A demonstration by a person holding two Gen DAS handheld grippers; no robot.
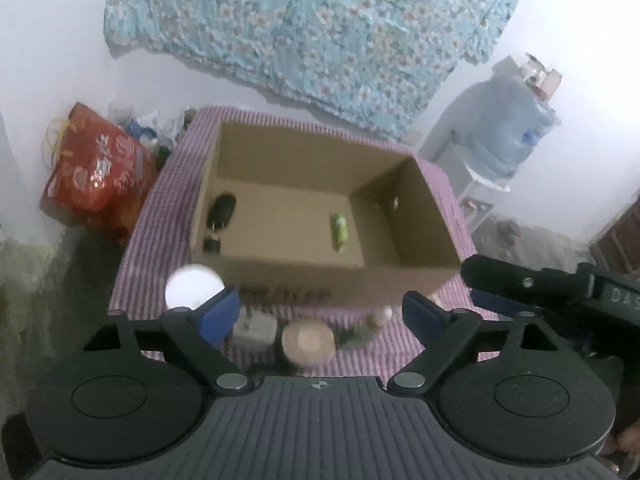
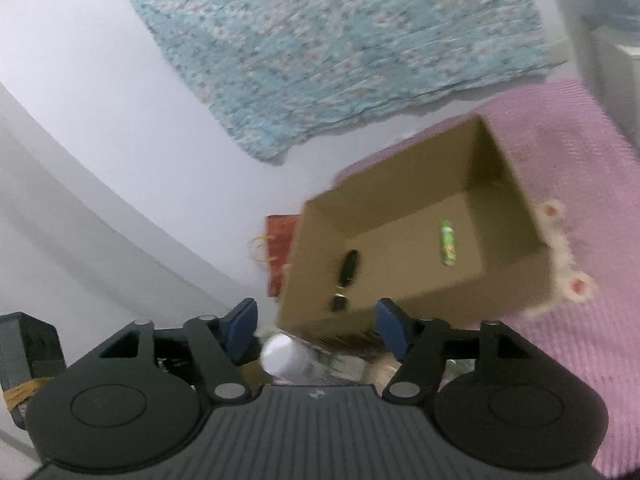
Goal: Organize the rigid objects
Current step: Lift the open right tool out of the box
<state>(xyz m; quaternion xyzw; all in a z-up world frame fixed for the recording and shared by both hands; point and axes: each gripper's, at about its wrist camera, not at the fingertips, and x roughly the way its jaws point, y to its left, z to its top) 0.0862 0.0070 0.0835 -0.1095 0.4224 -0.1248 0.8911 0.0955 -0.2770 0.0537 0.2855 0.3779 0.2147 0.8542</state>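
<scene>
A: Judging progress near to far: the left gripper (image 1: 318, 314) and right gripper (image 2: 316, 326) both stand spread, nothing between them.

B: What's left?

A: A white bottle (image 1: 194, 288), a round lid (image 1: 307, 346) and small blurred pieces lie along the near edge of the striped table (image 1: 160, 208).

B: Done?

A: Inside the cardboard box (image 1: 420, 216) behind them lie a black item (image 1: 222, 210) and a green tube (image 1: 339, 230).

Cardboard box (image 1: 320, 272) open-topped, floor mostly bare between black key fob (image 1: 222, 209) and green tube (image 1: 339, 229), small items crowding its near wall.
</scene>
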